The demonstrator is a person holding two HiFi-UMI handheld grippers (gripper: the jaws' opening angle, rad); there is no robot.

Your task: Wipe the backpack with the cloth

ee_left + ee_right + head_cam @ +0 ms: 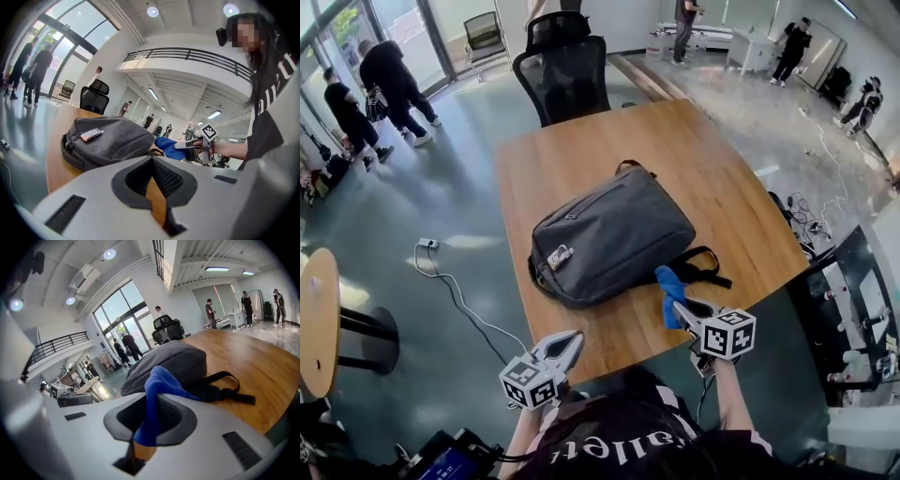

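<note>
Matt grey woven-fabric backpack [609, 234] w/ black webbing straps [705, 265]. Smooth light-wood table [722, 178], soft sheen. Soft, fuzzy blue cloth [667, 284]. Matt grey plastic left gripper [569, 345] & right gripper [680, 307]; dark ribbed pads [165, 177]. Glossy floor [441, 187].

Backpack [609, 234] is shown in charcoal grey, its straps [705, 269] in black. Cloth [667, 284] is shown in bright blue. Table [722, 178] is marked by warm brown wood grain. Left tool [572, 339] and right tool [680, 307] are rendered pale grey with black pads; their cubes [729, 333] are patterned in black-and-white squares. Chair [567, 80] is black.
</note>
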